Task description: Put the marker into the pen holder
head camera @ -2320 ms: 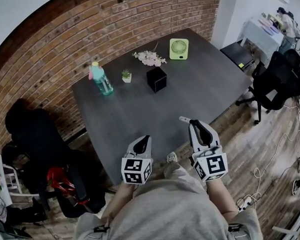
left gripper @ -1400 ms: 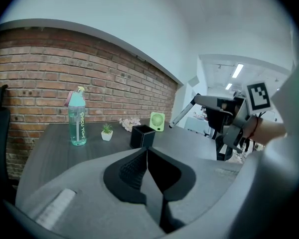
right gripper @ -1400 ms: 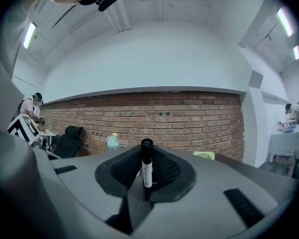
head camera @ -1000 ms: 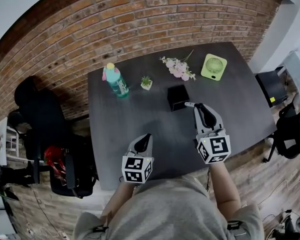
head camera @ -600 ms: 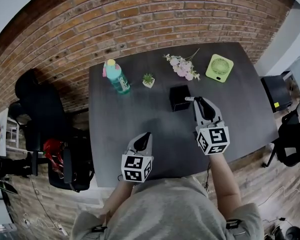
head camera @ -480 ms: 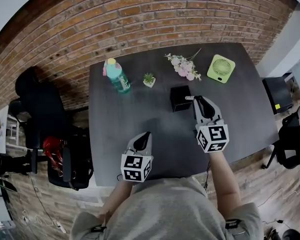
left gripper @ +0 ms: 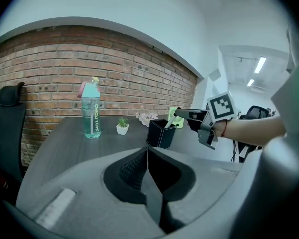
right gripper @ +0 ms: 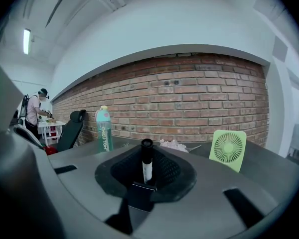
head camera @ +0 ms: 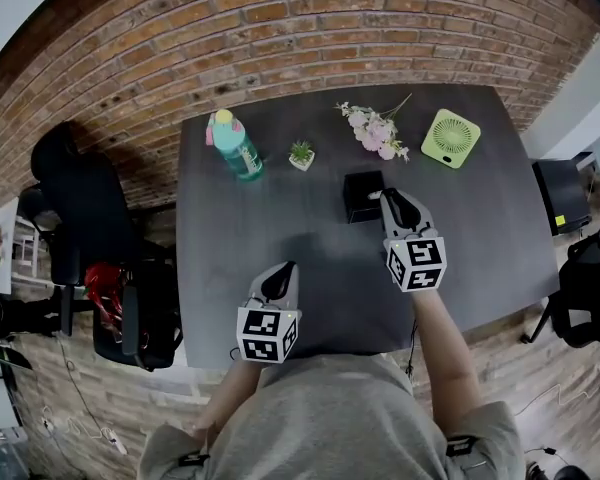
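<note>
Dark table (head camera: 240,238): right tongs (head camera: 387,199) clamp marker (right gripper: 146,166), tip at pen holder (head camera: 361,190); left tongs (head camera: 283,269) closed, empty.

Vertical white lettering on water bottle (left gripper: 91,114); too blurred to read.

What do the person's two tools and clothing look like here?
Both the left tool and the right tool have light grey shells with black padded jaws. Each carries a white cube printed with black square markers. The person wears a grey top, and the forearms are uncovered.
</note>
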The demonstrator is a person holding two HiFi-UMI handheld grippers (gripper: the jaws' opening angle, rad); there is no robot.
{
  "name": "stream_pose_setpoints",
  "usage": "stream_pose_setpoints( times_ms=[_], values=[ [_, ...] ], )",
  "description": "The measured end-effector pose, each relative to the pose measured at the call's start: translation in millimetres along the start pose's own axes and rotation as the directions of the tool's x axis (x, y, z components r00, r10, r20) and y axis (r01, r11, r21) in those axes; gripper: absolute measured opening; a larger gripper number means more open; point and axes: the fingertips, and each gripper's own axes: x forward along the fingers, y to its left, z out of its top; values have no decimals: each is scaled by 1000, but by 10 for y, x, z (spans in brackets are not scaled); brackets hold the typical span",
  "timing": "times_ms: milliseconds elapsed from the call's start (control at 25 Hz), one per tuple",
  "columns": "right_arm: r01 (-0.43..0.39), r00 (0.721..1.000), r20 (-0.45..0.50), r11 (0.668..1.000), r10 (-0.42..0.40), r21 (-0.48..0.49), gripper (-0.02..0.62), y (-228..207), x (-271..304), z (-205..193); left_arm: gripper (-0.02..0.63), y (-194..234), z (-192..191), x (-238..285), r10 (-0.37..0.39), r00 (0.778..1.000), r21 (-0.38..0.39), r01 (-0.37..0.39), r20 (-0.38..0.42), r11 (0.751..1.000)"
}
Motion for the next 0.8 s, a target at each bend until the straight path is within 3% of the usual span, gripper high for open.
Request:
stream_pose_setpoints(
  times_ms=[800],
  values=[
    [-10,993,-120,1000,9,-13,67,-7,231,-500,18,17,-40,49,11,1000,3,-11,-11,1000]
  ],
)
